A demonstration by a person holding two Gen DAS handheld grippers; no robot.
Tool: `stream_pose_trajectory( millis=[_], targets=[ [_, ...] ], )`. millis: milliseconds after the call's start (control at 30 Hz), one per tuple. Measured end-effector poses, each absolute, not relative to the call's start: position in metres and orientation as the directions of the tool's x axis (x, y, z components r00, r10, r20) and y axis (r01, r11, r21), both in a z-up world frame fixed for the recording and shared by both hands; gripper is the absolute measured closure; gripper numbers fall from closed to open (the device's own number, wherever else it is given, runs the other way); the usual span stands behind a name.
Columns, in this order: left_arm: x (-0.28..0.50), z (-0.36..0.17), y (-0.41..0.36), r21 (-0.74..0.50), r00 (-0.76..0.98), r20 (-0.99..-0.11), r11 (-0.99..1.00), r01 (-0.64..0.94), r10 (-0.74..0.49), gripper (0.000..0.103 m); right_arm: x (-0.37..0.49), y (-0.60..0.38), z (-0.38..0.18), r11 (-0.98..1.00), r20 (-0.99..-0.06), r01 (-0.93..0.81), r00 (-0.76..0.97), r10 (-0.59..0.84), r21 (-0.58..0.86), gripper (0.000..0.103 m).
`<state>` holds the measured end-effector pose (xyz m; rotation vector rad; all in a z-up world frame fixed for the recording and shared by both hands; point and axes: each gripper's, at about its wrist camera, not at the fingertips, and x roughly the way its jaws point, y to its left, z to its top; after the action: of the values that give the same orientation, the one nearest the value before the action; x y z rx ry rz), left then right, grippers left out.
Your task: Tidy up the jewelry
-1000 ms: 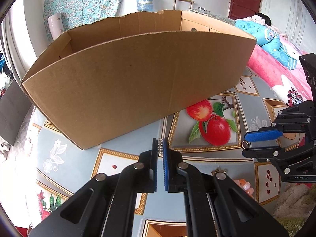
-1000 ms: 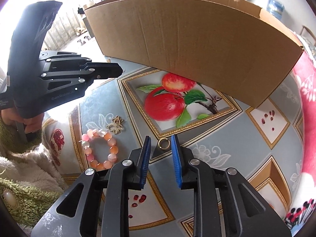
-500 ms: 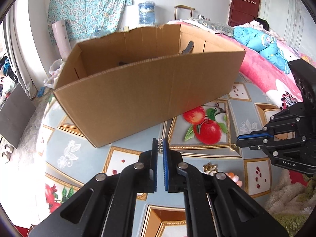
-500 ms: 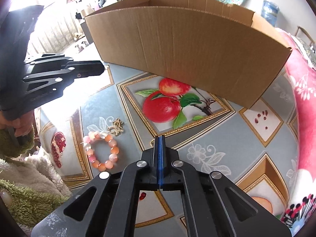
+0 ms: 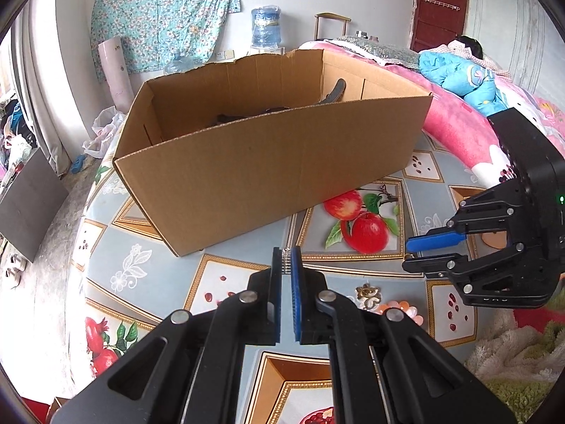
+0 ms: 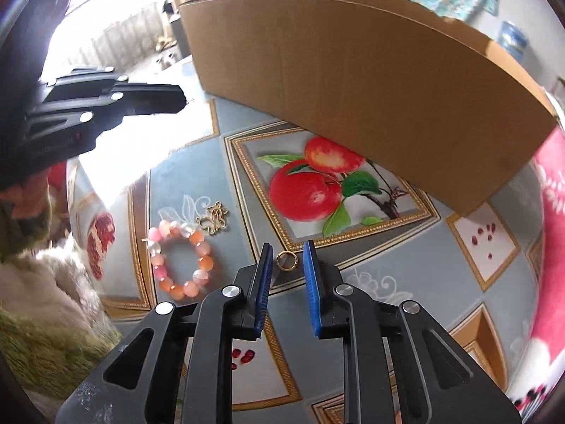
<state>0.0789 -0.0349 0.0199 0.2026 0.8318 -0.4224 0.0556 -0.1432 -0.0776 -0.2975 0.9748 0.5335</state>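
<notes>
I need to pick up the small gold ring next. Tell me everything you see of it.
The gold ring is a thin, plain, shiny band that looks like metal. It lies flat on the patterned tablecloth, at a gold-bordered tile's edge, between the open right claw fingers; whether they touch it is unclear. The bead bracelet lies apart, to its left.

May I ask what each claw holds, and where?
Left claw pinches a small silvery item, part unclear. Right claw, open around the gold ring, holds nothing.
</notes>
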Motion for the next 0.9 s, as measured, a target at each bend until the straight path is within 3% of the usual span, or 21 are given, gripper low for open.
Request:
stream_pose_trajectory(
  millis=[33,500,900],
  targets=[
    [0.079,0.020,-0.034,0.011,0.599,-0.750,0.901,0.434,-0.280,0.099,0.055,-0.141,-0.077,0.829,-0.847,-0.559,0.446,0.289,-0.012,0.093],
    [0.069,0.043,-0.030,0.030,0.635,-0.719,0.901,0.434,-0.282,0.098,0.035,-0.154,-0.057,0.870,-0.795,-0.493,0.526,0.303,0.005,0.094],
    [0.097,0.119,-0.031,0.049,0.757,-0.534,0.880,0.472,-0.376,0.098,0.054,-0.180,0.076,0.874,-0.512,-0.484,0.738,0.439,0.052,0.093]
  ],
)
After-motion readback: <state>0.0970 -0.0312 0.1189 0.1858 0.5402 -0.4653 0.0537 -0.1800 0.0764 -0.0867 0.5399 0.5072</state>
